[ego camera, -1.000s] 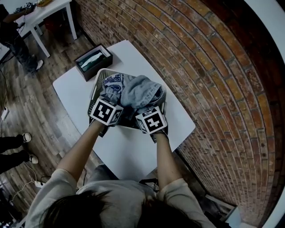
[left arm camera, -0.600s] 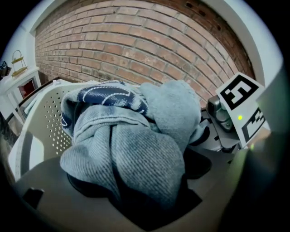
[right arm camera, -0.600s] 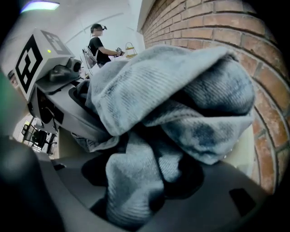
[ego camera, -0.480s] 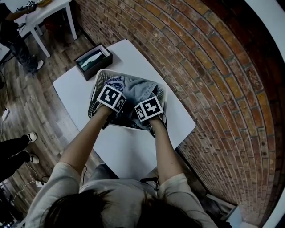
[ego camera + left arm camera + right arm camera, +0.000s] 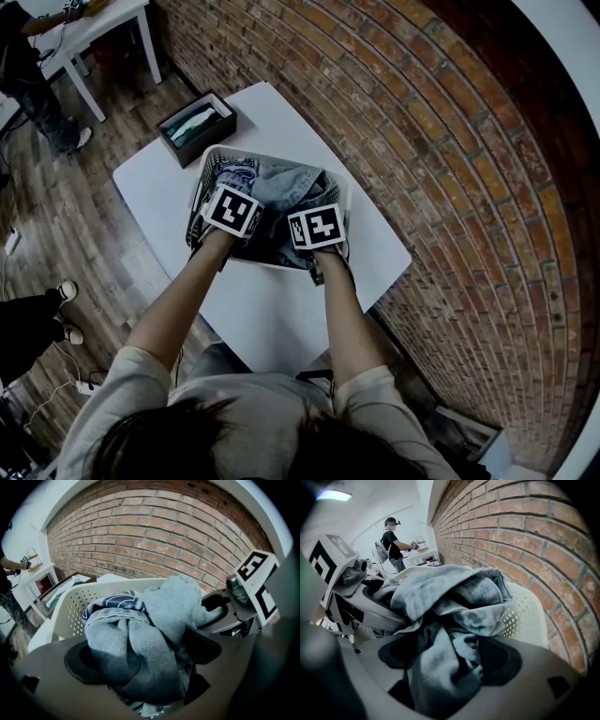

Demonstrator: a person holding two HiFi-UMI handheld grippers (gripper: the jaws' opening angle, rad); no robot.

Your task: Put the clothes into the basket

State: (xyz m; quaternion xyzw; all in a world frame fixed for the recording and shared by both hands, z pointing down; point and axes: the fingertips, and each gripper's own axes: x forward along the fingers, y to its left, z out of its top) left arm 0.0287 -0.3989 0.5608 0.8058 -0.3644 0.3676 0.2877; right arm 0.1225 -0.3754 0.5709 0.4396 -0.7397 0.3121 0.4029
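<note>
A white perforated basket (image 5: 208, 161) stands on the white table (image 5: 272, 319) and holds a heap of pale blue denim (image 5: 284, 187) and a navy patterned garment (image 5: 232, 174). Both grippers reach down into the basket side by side, the left gripper (image 5: 236, 212) over its near left part and the right gripper (image 5: 315, 228) over its near right. In the left gripper view a thick fold of denim (image 5: 140, 639) lies between the jaws of the left gripper (image 5: 150, 656). The right gripper (image 5: 450, 658) also has denim (image 5: 440, 667) bunched between its jaws. Both pairs of jaws have just been opening and stand wide, the cloth loose between them.
A black open box (image 5: 196, 128) with light contents sits on the table's far left corner. A brick wall (image 5: 422, 141) runs close along the right side. Another white table (image 5: 94, 28) and a standing person (image 5: 393, 543) are farther off on the wooden floor.
Both grippers have lowered the lifted denim down into the basket. The heap now sits lower inside the rim, and the two marker cubes have drawn slightly toward the near edge.
</note>
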